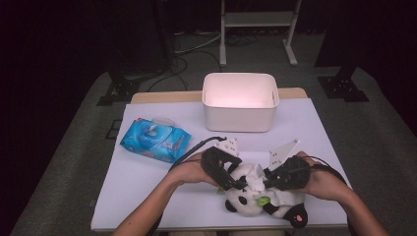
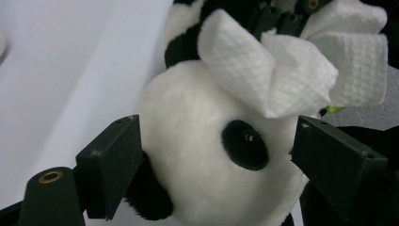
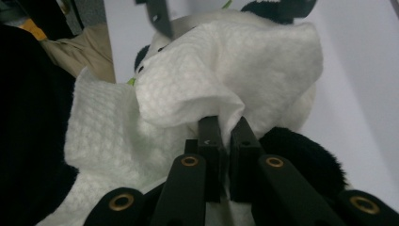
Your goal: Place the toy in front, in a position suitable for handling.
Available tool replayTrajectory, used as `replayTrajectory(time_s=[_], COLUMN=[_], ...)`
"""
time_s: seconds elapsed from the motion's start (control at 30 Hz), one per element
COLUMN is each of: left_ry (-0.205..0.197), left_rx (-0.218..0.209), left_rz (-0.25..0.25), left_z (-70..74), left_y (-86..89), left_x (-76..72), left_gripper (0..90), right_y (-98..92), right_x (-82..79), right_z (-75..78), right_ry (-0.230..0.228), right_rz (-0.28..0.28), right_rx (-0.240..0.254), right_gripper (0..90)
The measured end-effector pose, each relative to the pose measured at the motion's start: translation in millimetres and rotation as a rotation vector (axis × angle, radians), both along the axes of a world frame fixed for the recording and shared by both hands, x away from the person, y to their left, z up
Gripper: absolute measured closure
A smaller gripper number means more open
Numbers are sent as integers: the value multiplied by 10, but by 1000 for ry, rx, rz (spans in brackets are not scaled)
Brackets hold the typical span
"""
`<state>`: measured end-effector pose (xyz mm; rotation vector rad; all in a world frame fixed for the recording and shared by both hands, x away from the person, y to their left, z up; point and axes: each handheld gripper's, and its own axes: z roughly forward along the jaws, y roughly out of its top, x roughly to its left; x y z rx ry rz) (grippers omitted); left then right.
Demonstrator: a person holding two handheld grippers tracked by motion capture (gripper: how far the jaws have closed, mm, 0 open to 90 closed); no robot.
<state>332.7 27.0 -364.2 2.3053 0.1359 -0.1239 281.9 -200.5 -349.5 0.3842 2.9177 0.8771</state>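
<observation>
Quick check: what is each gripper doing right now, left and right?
Left gripper: jaws wide, clamped on the head of the black-and-white plush panda.
Right gripper: shut on the white textured wet wipe lying over the panda.

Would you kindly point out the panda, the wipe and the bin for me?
panda (image 2: pixel 197 165), left gripper view, white face beside its eye.
wipe (image 3: pixel 226 61), right gripper view, bunched middle above the jaws.
bin (image 1: pixel 239 118), high view, front wall.

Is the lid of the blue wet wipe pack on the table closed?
No. In the high view the flap on top of the blue wipe pack stands open, and a white wipe sticks up from the opening.
</observation>
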Motion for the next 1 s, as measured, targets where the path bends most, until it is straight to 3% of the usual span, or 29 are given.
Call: replayTrajectory(time_s=[0.2,0.33,0.5,0.67,0.77,0.83,1.0], left_ry=[19,53,141,236,249,251,202], left_rx=[14,29,26,10,-1,-10,-23], left_rz=[11,14,19,-10,-25,-34,-47], left_z=[-12,-79,-217,-306,-327,-320,-272], left_y=[8,10,-22,-53,-68,-48,-14], left_x=[23,49,106,152,159,169,196], left_gripper=[111,92,34,44,63,129,266], right_y=[-23,-54,-70,-87,-86,-96,-113], right_x=[-110,-147,-166,-153,-150,-144,-101], right_z=[-11,-24,-36,-43,-43,-43,-35], right_ry=[-12,-12,-4,9,8,11,14], right_rz=[8,11,15,13,13,5,-3], right_rx=[3,13,23,33,35,44,66], right_gripper=[851,852,851,851,850,848,846])
